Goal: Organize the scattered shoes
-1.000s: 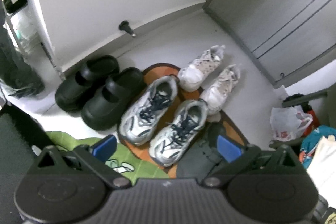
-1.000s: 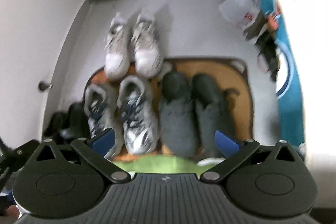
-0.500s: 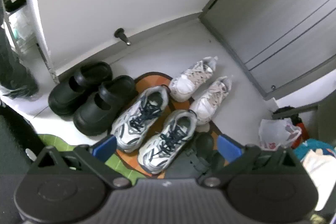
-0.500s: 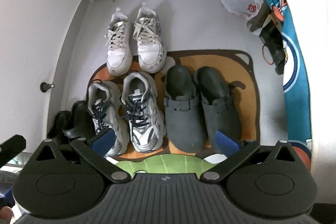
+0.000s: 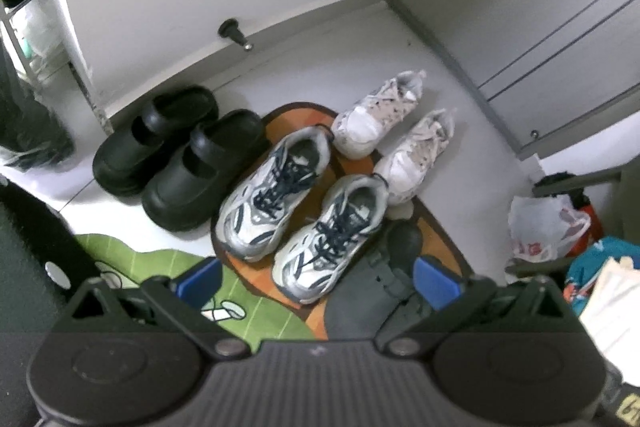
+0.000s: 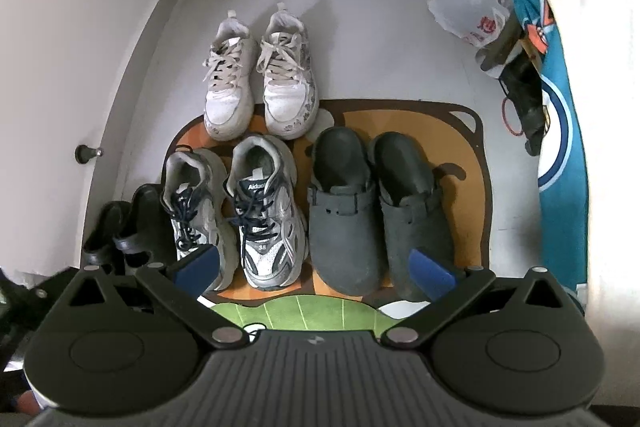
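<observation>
The left gripper (image 5: 318, 281) had its blue-padded fingers (image 5: 199, 281) spread wide apart, holding and touching nothing. The right gripper (image 6: 314, 269) was the same: blue fingers (image 6: 430, 271) fully parted, empty, clear of every shoe.

Between the right fingers and beyond them lay the pair of dark grey suede clogs with buckled straps (image 6: 374, 211), side by side on the orange floor mat with a dark brown border (image 6: 478, 187). Just inside the left-hand finger of that gripper sat the pair of silver-and-white mesh running shoes with navy laces (image 6: 240, 215); the tongue label of the nearer one read "Aiduc…", the rest hidden, and "38" was printed on its toe. Farther out, past the runners, stood the pair of white lace-up sneakers with scuffed, speckled sides (image 6: 260, 75), toes resting on the mat's far edge. Outside the left-hand finger, partly hidden, were the glossy black chunky rubber clogs (image 6: 124, 227) on the grey floor.

From the left wrist view the runners (image 5: 300, 211) lay between the fingers, the black clogs (image 5: 180, 155) beyond the left-hand one, the white sneakers (image 5: 396, 131) farther ahead.

A white plastic bag with red print (image 6: 472, 3), too small to read, sat far beyond the right-hand finger.

Both grippers hung above the floor, tilted down over the rows; a green mat (image 6: 300, 313) lay directly beneath.
</observation>
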A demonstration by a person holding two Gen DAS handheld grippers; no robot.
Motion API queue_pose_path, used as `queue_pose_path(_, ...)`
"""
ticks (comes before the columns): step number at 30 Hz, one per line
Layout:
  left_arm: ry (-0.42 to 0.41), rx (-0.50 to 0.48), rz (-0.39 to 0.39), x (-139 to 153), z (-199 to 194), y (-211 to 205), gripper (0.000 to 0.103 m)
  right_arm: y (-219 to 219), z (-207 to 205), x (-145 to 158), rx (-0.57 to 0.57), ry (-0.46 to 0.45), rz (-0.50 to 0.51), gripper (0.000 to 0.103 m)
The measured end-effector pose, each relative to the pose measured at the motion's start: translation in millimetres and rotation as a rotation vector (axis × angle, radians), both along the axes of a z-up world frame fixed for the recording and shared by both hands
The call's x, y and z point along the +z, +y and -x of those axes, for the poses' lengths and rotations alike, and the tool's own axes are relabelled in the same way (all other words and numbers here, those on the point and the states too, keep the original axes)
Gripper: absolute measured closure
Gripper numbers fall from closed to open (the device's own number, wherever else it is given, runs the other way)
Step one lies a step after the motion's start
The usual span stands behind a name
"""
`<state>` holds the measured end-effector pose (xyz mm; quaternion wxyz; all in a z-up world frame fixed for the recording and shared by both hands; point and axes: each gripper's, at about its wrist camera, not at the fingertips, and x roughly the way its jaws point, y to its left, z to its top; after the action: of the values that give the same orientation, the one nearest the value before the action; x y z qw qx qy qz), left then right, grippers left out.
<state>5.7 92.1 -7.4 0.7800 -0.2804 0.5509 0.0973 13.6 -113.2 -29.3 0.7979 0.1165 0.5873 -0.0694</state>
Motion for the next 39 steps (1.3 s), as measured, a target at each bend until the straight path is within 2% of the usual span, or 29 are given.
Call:
queue_pose_path(7,0.014,-0.034,-0.065,0.7,-4.7,-7.2,0.000,13.8,2.3,0.1,0.050,0.017,0.021,0.000)
queue_pose_path(16,0.037,-0.085,-0.049,-6.1,-8.7,-10.3,0.000,18.4,0.3,-5.7,0.045,0.049,0.037,0.000)
queue_pose_path(21,0.037,-0.104,-0.086,-3.4,-12.6,-15.4,0.000,24.0,0.8,-8.2,0.039,0.061,0.064,0.000)
queue_pose_path(25,0.032,-0.133,-0.071,-4.3,-16.0,-23.6,0.000,26.3,0.5,-10.0,0.049,0.067,0.084,0.000)
queue_pose_path(39,0.003,-0.147,-0.072,2.9,-13.1,-27.5,0.000,12.2,-1.1,-5.6,0.045,0.057,0.089,0.000)
